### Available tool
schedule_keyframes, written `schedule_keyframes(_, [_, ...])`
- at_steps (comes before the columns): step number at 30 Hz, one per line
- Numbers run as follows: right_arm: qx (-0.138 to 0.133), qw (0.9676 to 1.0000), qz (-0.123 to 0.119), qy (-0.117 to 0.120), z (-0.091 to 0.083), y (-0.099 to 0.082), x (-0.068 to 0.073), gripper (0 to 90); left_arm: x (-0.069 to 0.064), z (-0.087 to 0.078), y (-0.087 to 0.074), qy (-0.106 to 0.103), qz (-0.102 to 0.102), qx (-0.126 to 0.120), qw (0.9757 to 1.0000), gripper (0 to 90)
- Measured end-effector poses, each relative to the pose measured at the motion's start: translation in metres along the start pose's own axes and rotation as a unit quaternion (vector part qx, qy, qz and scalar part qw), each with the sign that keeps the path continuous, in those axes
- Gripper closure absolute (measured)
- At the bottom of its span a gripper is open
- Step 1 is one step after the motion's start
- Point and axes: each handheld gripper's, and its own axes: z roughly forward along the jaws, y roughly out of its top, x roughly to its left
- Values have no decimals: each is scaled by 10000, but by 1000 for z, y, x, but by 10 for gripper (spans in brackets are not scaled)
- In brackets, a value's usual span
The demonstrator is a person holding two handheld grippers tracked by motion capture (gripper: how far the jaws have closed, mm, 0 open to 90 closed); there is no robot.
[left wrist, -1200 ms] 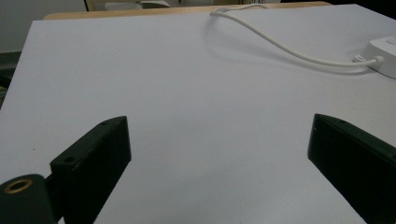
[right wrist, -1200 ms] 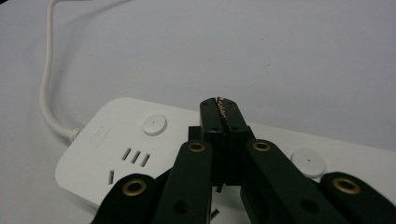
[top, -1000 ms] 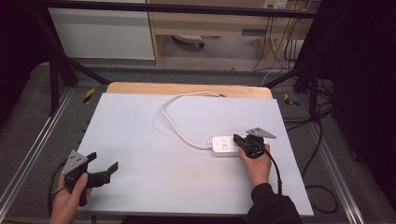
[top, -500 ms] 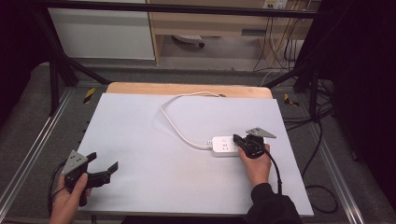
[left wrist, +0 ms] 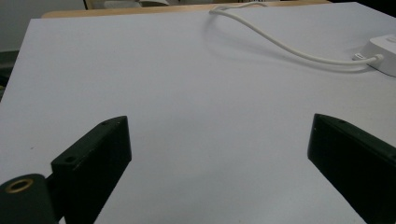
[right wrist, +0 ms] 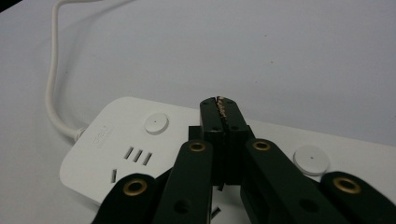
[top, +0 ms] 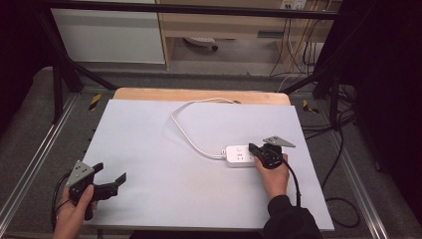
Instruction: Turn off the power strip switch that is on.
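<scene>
High view puts your right gripper [top: 255,149] directly over the right-hand part of the white power strip [top: 238,155], which lies on the pale tabletop [top: 164,149] right of centre, with its long axis running left to right across the table and its white cord [top: 191,133] leaving the left end and looping back toward the far wooden edge [top: 199,93]. In the right gripper view your jaws are pressed fully together with nothing between them, their joined tip [right wrist: 219,109] hovering above or resting on the strip's top face between two round buttons, one to the left [right wrist: 156,123] and one to the right [right wrist: 311,159]; whether the tip actually touches the plastic I cannot tell. A socket with three slots [right wrist: 137,155] sits below the left button. So the strip is underneath and ahead of this gripper, and any press on a button calls for only a small sideways shift along the strip's length. Your left gripper [top: 112,180] is at the near left corner, well apart from the strip, jaws spread wide and holding nothing; the left gripper view shows the strip's end [left wrist: 384,53] far off to the upper right. The right hand is plainly the nearer one. There is a faint embossed mark near the cord end [right wrist: 99,135], but it is too small to read.
</scene>
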Motion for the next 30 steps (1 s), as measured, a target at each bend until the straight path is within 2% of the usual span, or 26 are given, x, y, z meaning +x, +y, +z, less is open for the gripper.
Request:
schedule_keyframes(14, [-1,10000,38,35,0,-1,-1,900,0,0,0,16,-17,11,10000,60])
schedule_keyframes(17, [-3,10000,-16,1,1,-1,-2,900,0,0,0,7,-28,7,10000,60])
schedule_keyframes(19, [14,10000,47,30,0,-1,-2,900,0,0,0,9,-33,10,10000,60])
schedule_keyframes(30, [13,10000,-47,0,0,-1,-1,900,1,0,0,15,-25,3,10000,60])
